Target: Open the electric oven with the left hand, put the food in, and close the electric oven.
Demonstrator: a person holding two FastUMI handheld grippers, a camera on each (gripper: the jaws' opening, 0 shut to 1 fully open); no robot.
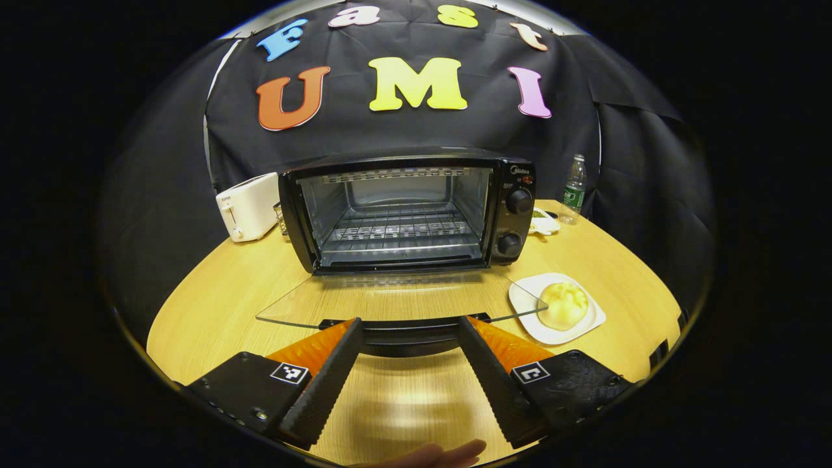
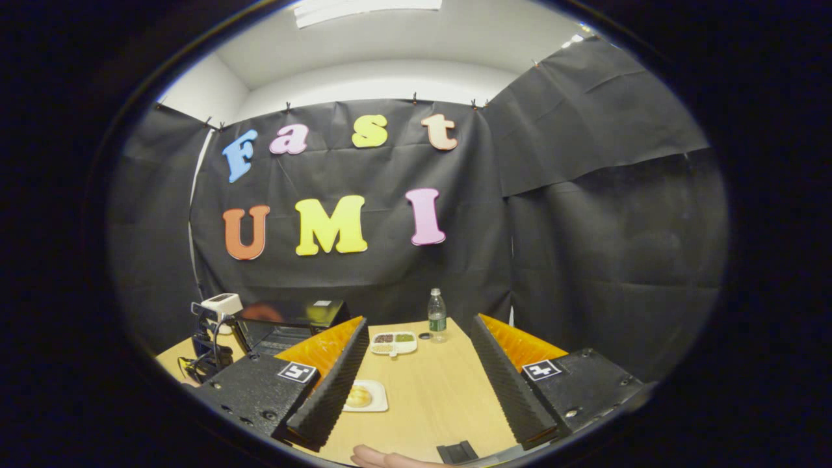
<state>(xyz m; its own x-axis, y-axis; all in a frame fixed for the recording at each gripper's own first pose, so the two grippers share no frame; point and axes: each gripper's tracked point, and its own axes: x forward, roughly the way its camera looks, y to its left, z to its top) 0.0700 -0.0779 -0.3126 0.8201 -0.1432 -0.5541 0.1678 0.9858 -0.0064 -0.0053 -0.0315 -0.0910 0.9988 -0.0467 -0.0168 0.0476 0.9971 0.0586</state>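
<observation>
The black electric oven (image 1: 403,208) stands open in the left gripper view, its wire rack bare inside. Its glass door (image 1: 390,299) lies flat toward me, and the door's dark handle (image 1: 403,337) sits between the tips of my left gripper (image 1: 409,322), which is open with its fingers apart from the handle. A yellow bun (image 1: 563,305) rests on a white square plate (image 1: 595,318) right of the door. In the right gripper view, my right gripper (image 2: 419,320) hangs open over the table, with the bun (image 2: 359,395) on its plate (image 2: 378,403) below the left finger and the oven (image 2: 289,322) partly hidden.
A white toaster (image 1: 250,207) stands left of the oven. Behind the oven's right side are a water bottle (image 1: 574,188) and a divided snack dish (image 1: 543,223). The round wooden table (image 1: 214,305) ends near the plate. A person's fingers (image 1: 442,454) show at the bottom edge.
</observation>
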